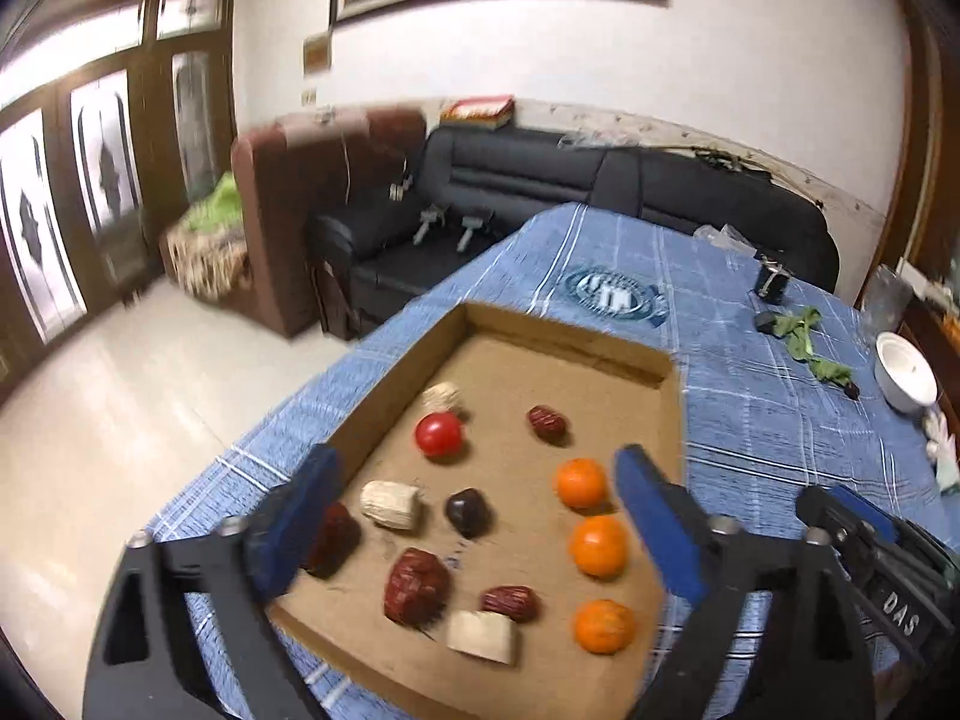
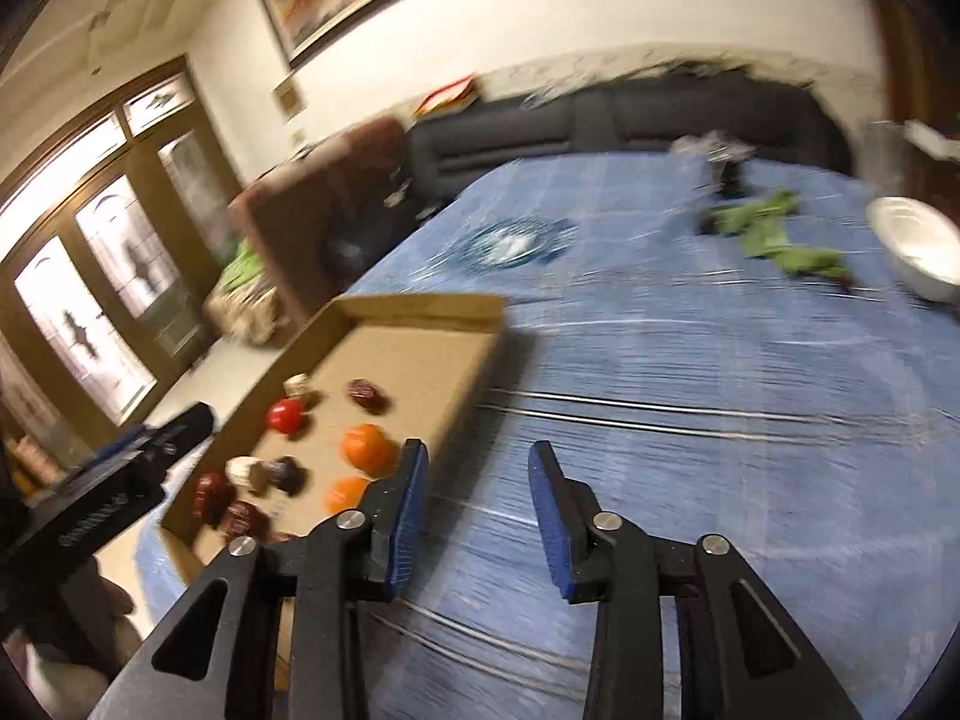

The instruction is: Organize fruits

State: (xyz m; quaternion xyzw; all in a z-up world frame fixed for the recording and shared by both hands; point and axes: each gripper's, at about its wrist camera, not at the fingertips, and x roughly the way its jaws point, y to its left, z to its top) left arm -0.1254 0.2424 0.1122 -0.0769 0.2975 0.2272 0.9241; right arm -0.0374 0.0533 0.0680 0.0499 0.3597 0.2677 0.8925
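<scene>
You are looking down into a shallow cardboard tray [image 1: 672, 414] that is sitting on the blue checked tablecloth [image 1: 780, 420], and it is holding all the fruit. Three oranges [image 1: 598, 545] are lining up along its right side, round and bright with a faintly dimpled skin. A smooth, glossy red tomato [image 1: 438, 434] is lying toward the far left, with a pale ridged piece [image 1: 442, 396] touching it from behind. Wrinkled red dates [image 1: 546, 423] are lying scattered across the floor, a large one [image 1: 416, 585] near the front beside a cut whitish block [image 1: 483, 636]. A dark, shiny, rounded fruit [image 1: 468, 511] is resting in the middle, just beside another pale ridged chunk [image 1: 390, 505]; what those pale pieces are, you probably cannot settle through this blur.

Your left gripper [image 1: 474, 516] is hovering over the tray with its blue pads spread wide and gripping nothing. Your right gripper [image 2: 478, 516] is standing partly open over bare cloth just right of the tray, also empty.

A white bowl [image 1: 905, 375] and green leaves [image 1: 807, 339] are sitting well apart on the far right.
</scene>
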